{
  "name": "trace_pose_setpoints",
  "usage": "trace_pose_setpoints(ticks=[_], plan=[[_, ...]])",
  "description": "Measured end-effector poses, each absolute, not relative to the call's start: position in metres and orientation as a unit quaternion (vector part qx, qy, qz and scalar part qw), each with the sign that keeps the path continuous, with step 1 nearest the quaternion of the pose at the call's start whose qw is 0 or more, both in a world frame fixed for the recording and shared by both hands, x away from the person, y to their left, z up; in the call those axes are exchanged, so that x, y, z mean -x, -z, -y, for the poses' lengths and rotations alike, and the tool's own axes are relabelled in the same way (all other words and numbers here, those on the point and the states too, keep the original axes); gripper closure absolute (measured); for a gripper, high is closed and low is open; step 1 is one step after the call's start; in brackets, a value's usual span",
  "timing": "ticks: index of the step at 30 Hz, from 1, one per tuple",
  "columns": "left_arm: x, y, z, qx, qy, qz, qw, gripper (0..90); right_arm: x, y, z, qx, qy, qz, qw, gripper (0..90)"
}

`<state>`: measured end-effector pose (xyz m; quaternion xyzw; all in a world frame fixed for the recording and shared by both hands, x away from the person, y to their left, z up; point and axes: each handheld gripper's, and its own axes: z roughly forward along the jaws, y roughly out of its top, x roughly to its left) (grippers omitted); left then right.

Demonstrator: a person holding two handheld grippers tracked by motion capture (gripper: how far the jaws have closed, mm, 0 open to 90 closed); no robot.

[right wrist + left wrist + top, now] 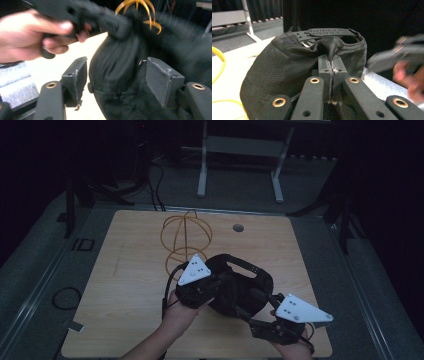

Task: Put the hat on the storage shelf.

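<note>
One black mesh cap (240,287) with a strap at the back lies on the wooden surface (125,290), held between two grippers. The left hand (181,312) reaches forward from the near edge; its left gripper (212,285) has its jaws pressed together, pinching a fold of the cap's fabric directly ahead of it. The right hand (292,351) sits low at the near right; its right gripper (245,314) points leftward, jaws spread, with the cap's fabric between them, though blur leaves contact uncertain. One yellow wire frame (185,237) stands beyond the left gripper.
</note>
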<state>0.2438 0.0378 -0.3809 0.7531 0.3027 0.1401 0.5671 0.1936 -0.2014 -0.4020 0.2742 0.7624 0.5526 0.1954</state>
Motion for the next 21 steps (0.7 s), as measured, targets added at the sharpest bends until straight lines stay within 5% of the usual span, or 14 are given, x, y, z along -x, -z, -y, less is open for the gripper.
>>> trace_pose_setpoints(ticks=[8, 14, 21], plan=[[-0.227, 0.377, -0.023, -0.736, -0.158, -0.291, 0.591, 89.9, -0.195, 0.42, 0.188, -0.349, -0.558, -0.724, 0.206, 22.4], [-0.223, 0.377, -0.015, -0.729, -0.161, -0.292, 0.598, 89.9, -0.197, 0.422, 0.185, -0.363, -0.554, -0.716, 0.219, 23.3], [-0.22, 0.381, -0.004, -0.731, -0.162, -0.29, 0.596, 89.8, -0.201, 0.428, 0.187, -0.369, -0.536, -0.717, 0.251, 46.6]])
